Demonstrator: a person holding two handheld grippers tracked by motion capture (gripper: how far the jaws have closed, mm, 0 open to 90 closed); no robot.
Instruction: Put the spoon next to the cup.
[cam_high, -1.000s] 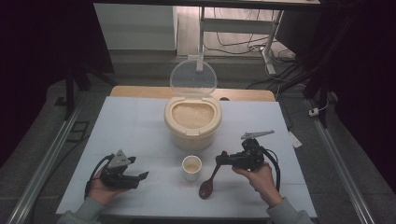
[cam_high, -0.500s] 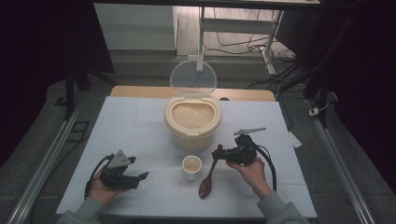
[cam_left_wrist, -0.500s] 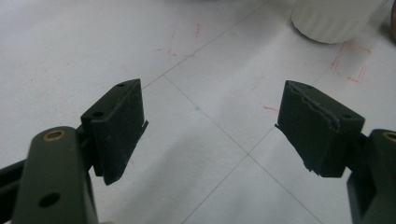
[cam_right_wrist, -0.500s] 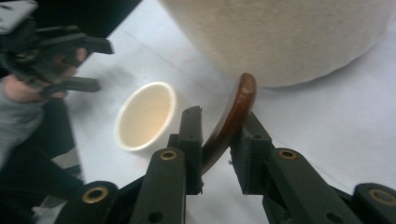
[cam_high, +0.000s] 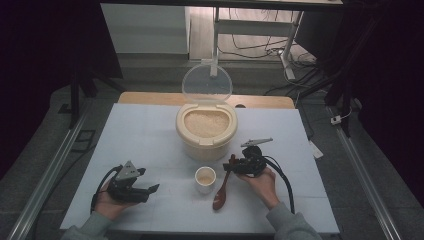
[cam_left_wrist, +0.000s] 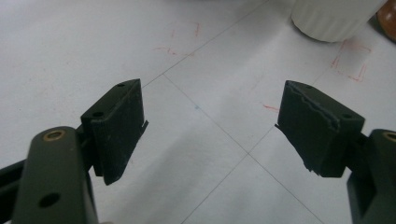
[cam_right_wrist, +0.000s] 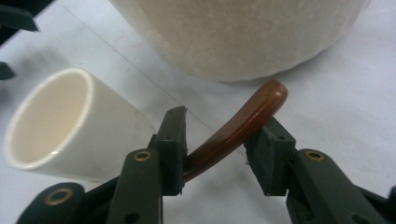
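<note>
A brown wooden spoon (cam_high: 220, 197) lies on the white table right of a small white cup (cam_high: 205, 177), its bowl toward me and its curved handle (cam_right_wrist: 243, 123) raised. My right gripper (cam_high: 231, 163) holds that handle: in the right gripper view (cam_right_wrist: 217, 140) both jaws press against it. The cup (cam_right_wrist: 56, 121) stands just left of the jaws. Behind them is a cream container (cam_high: 206, 125) full of rice, its clear lid (cam_high: 206, 85) standing open. My left gripper (cam_high: 151, 189) rests at the front left, open (cam_left_wrist: 210, 121) over bare table.
The white table (cam_high: 140, 135) has free room on the left and right of the rice container (cam_right_wrist: 233, 37). A wooden board (cam_high: 150, 98) runs along its far edge. Metal rails (cam_high: 45, 175) flank the table, with cables on the floor behind.
My right gripper has moved left and forward to the spoon's handle and its jaws have come in around it. The spoon's bowl stays on the table. The left gripper has not moved.
</note>
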